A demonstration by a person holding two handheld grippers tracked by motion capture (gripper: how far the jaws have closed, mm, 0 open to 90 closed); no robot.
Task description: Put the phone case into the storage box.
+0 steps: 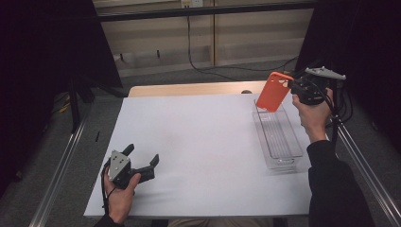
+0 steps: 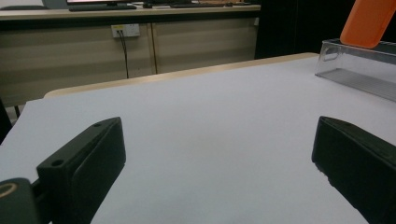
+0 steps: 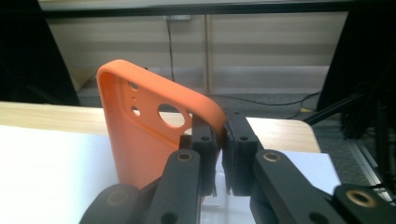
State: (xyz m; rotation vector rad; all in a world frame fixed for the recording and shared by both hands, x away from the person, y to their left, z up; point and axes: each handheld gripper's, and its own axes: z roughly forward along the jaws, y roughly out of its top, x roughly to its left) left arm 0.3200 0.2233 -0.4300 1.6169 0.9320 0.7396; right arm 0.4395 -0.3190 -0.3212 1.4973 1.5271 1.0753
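At the upper right of the high view, our right gripper (image 1: 292, 86) pinches one edge of an orange phone case (image 1: 274, 91), its jaws clamped tight on the rim, and holds it tilted in the air over the far end of a clear plastic tray (image 1: 289, 152). In the right gripper view the case (image 3: 140, 135) stands almost upright, camera cutouts facing us, caught only by its thin upper corner. At the lower left, our left gripper (image 1: 144, 162) rests on the table with its jaws spread wide and nothing between them.

We judge the hold to be the weak point: a soft rim gripped at one corner could swing or slip free. Let go from this tilt, the case might strike the tray's wall and land half outside it, or nudge the light tray along the smooth top.

The work surface is a white sheet (image 1: 198, 142) laid over a pale wooden table (image 1: 189, 89), bare apart from the tray. Behind it run beige wall panels, a black cable (image 1: 191, 52) hanging down to a grey carpet, and dark curtains on both sides.
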